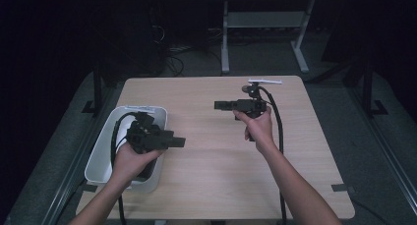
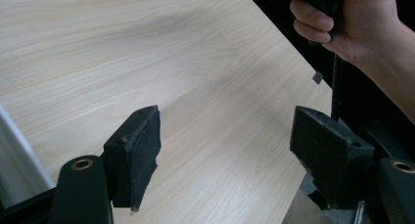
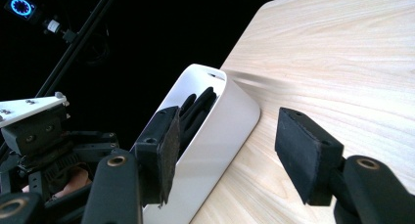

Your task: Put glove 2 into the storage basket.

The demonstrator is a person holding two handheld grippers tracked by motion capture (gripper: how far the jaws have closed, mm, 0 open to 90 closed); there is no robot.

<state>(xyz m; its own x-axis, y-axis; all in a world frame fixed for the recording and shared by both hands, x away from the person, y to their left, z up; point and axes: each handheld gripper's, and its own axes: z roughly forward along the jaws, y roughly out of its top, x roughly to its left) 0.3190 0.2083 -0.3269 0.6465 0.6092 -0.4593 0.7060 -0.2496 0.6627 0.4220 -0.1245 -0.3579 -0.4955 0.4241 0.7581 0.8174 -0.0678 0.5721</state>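
Observation:
A white bin [image 1: 104, 139] sits at the left side of the light wood table [image 1: 216, 176]. My left gripper [image 1: 179, 142] hovers over the bin's right edge and points right; its jaws stand open with nothing between them [image 2: 225, 136], bare wood below. My right gripper [image 1: 219, 105] is held above the table's middle right and points left, open and empty [image 3: 225, 136]. Past its jaws the bin [image 3: 230, 116] holds dark, soft-looking pieces [image 3: 198, 109]; I cannot make out what they are. The left gripper's body [image 3: 39, 136] shows at the lower left there.
Behind the table a white desk frame [image 1: 225, 38] stands on dark floor. Black tape marks [image 1: 342, 187] flank the table's near corners. A pole with a small glowing blue ring [image 3: 22, 7] rises beyond the bin. The other hand [image 2: 342, 23] hangs over the table's edge.

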